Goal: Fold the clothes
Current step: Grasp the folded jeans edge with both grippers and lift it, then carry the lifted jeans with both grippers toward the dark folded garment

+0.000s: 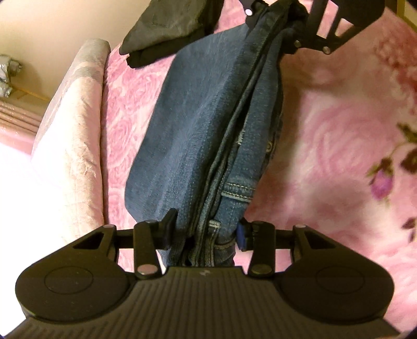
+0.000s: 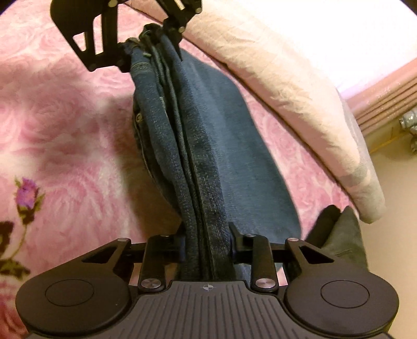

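My left gripper and right gripper each clench one end of the folded jeans. The jeans hang stretched between my two sets of jaws above the pink blanket, long axis running jaw to jaw. No writing is readable.

Blue denim jeans with pale stitching; pink rose-patterned blanket; dark grey folded garment; pale pink cover.
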`<state>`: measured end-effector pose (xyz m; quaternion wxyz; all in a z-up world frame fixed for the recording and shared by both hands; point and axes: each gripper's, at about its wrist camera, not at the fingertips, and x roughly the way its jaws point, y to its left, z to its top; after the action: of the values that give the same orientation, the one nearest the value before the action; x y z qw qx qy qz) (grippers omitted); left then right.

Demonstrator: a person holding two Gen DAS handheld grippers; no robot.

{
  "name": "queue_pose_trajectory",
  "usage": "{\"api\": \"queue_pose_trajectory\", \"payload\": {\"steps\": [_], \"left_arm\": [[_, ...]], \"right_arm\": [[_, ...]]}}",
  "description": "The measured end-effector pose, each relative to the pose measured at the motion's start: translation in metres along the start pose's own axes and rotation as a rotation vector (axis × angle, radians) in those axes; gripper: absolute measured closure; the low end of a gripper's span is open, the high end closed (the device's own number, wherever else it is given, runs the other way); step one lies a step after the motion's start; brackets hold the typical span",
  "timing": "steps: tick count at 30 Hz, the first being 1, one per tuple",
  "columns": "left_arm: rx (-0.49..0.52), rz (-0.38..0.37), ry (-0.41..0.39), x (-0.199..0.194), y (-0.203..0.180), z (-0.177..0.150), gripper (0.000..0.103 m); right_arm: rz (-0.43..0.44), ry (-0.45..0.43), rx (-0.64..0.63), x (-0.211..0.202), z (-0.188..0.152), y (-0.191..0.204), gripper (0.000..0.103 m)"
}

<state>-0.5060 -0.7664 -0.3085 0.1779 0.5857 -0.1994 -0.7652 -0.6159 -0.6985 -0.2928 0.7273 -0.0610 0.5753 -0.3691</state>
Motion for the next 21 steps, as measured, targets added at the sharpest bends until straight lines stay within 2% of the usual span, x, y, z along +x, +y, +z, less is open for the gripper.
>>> {"api": "queue_pose_trajectory", "payload": {"steps": [7,14,18,21], "left_arm": [[-0.051,-0.083,0.001,-0.051,-0.015,0.005,0.064],[-0.087,-0.123,0.003,-0.099,-0.069,-0.002,0.064],[-0.115,-0.139,0.005,-0.108,-0.095,-0.005,0.066],[-0.142,-0.151,-0.003,-0.111,-0.095,-0.006,0.067]], "right_arm": [[0.055,0.026,-0.01,-0.058,0.003,-0.002,0.076],[0.117,0.058,-0.029,-0.115,-0.006,0.038,0.076],[0.137,0.082,-0.037,-0.125,-0.014,0.063,0.076],[0.115,0.083,-0.053,-0.124,-0.02,0.078,0.076]]}}
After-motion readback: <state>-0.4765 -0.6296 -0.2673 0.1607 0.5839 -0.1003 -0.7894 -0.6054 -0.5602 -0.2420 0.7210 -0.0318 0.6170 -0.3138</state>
